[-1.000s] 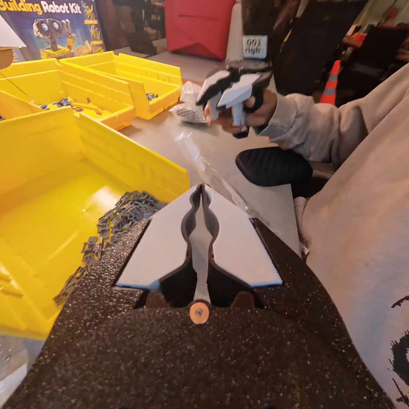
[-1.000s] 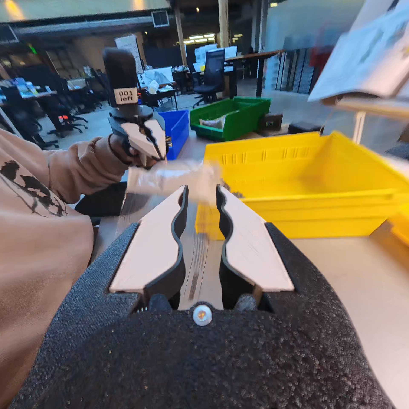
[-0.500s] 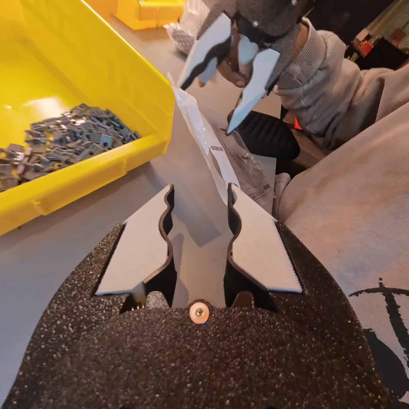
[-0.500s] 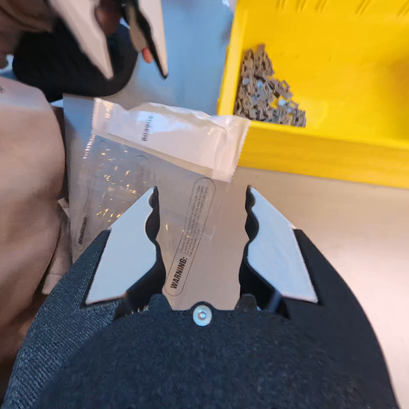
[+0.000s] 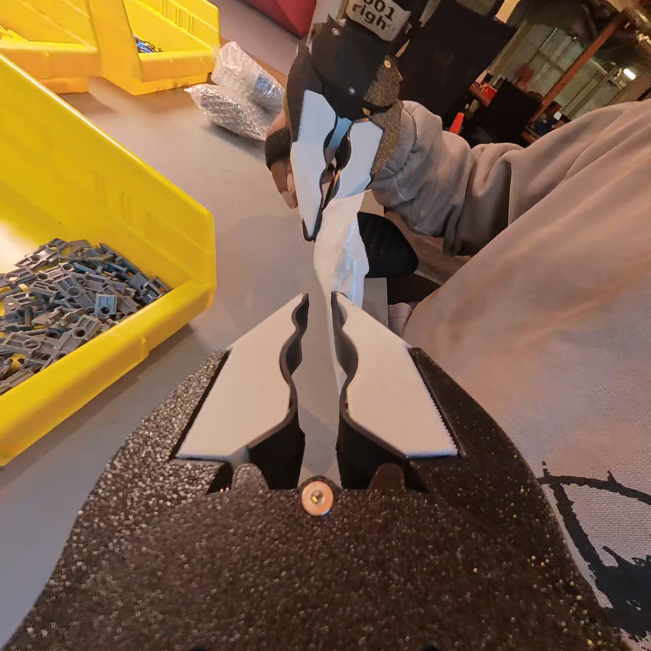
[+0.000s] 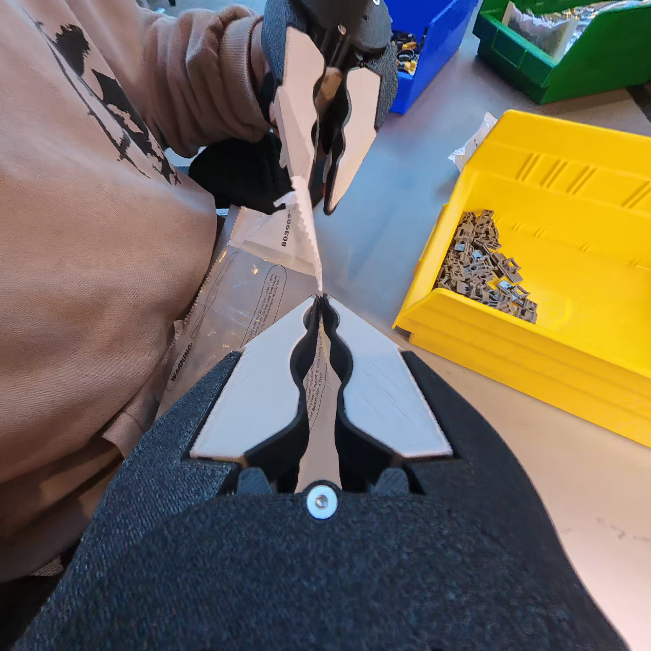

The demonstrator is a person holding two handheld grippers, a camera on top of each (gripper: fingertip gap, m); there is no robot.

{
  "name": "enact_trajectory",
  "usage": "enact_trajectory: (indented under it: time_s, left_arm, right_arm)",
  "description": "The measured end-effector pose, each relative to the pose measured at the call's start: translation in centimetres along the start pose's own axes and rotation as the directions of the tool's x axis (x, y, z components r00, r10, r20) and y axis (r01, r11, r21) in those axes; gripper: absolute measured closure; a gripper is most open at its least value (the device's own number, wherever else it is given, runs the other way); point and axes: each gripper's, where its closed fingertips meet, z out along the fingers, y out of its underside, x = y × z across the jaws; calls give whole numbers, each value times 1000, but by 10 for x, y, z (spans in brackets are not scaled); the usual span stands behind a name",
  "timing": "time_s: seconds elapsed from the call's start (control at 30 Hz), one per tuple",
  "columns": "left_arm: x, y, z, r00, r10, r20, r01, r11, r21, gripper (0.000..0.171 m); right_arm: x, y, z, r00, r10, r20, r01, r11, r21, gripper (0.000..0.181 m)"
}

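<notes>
Gripping one end of a white plastic bag (image 5: pixel 340 257), the left gripper (image 5: pixel 320 299) holds its fingers (image 5: pixel 253 380) nearly together around the film in the left wrist view, a narrow gap showing between the tips. The bag runs taut from there up to the right gripper (image 5: pixel 326 211), whose fingers pinch the other end above the grey worktop (image 5: pixel 218 169). A person's hand (image 5: pixel 285 176) and grey sleeve (image 5: pixel 440 186) sit behind that gripper. Left of the bag, a yellow bin (image 5: pixel 116 218) holds a heap of small grey parts (image 5: pixel 67 289). Beyond the bin lie more yellow bins (image 5: pixel 151 45) and a crumpled clear bag of dark parts (image 5: pixel 239 95).

Seen from the right wrist view, the right gripper (image 6: pixel 321 297) has its fingers (image 6: pixel 380 387) closed tip to tip on the bag's serrated edge (image 6: pixel 306 229), which stretches upward to the left gripper (image 6: pixel 317 190); that gripper's fingers clamp the far end. A second, clear bag (image 6: pixel 232 310) printed with black text lies flat on the worktop (image 6: pixel 387 218) under and left of the stretched bag, against the person's tan sweatshirt (image 6: pixel 88 211). Right of the bag stands the yellow bin (image 6: pixel 549 197) with its parts (image 6: pixel 486 267) piled in the near corner. Farther back sit a blue bin (image 6: pixel 429 45) and a green bin (image 6: pixel 570 53).
</notes>
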Motion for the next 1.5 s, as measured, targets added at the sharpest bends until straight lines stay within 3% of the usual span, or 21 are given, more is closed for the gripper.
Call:
enact_trajectory:
  time_s: [0.13, 0.23, 0.27, 0.33, 0.5, 0.57, 0.63, 0.73, 0.83, 0.97, 1.03, 1.1, 1.23, 1.4, 1.5]
  left_arm:
    - [22, -17, -6, 996, 26, -82, -19, 997, 81, 147]
    - [12, -6, -8, 995, 101, 19, -101, 995, 3, 142]
    - [7, 0, -5, 992, 118, 51, -116, 993, -36, 148]
    - [7, -5, -6, 993, 104, 50, -105, 995, 2, 171]
    - [22, -23, -12, 991, -39, -130, 51, 995, 90, 171]
    - [25, -27, -11, 982, -92, -165, 109, 989, 98, 171]
    - [11, -27, -11, 983, -149, -107, 160, 982, 99, 171]
    - [-3, -28, -14, 966, -246, -72, 254, 959, 124, 171]
    - [-9, -26, -11, 954, -293, -66, 299, 947, 114, 171]
    - [2, -27, 6, 945, -304, -118, 313, 948, 66, 171]
    - [9, -29, 10, 941, -305, -145, 316, 947, 60, 171]
    - [13, -30, 10, 941, -301, -157, 313, 948, 54, 171]
    - [14, -28, 3, 946, -288, -149, 299, 953, 56, 171]
    - [3, -34, -10, 940, -314, -135, 329, 939, 101, 171]
    - [8, -39, -12, 939, -302, -163, 317, 945, 79, 170]
  right_arm:
    - [1, -3, -4, 1000, 19, 5, -19, 1000, 16, 181]
    - [2, -6, -10, 999, 43, 21, -44, 997, 59, 181]
    - [0, -9, -12, 998, 45, 35, -48, 995, 82, 181]
    - [-4, -13, -15, 998, 33, 58, -39, 994, 103, 181]
    - [-15, -15, -16, 995, -19, 103, 9, 994, 106, 181]
    - [-4, -8, -14, 999, -33, 22, 31, 998, 57, 177]
    - [9, -11, -21, 994, -59, -92, 62, 998, 29, 151]
    - [5, -52, -48, 958, -166, -233, 194, 975, 105, 146]
    - [-23, -71, -42, 921, -327, -213, 337, 941, 14, 143]
    - [-25, -49, 3, 879, -459, -125, 423, 875, -235, 126]
    - [-13, -31, 15, 869, -487, -91, 433, 836, -337, 126]
    - [-9, -25, 23, 875, -480, -62, 431, 832, -348, 131]
    - [-15, -25, 26, 871, -492, 6, 464, 818, -340, 168]
    - [-15, -39, 24, 820, -571, -25, 538, 786, -306, 175]
    - [-7, -42, 22, 730, -679, -78, 614, 702, -361, 174]
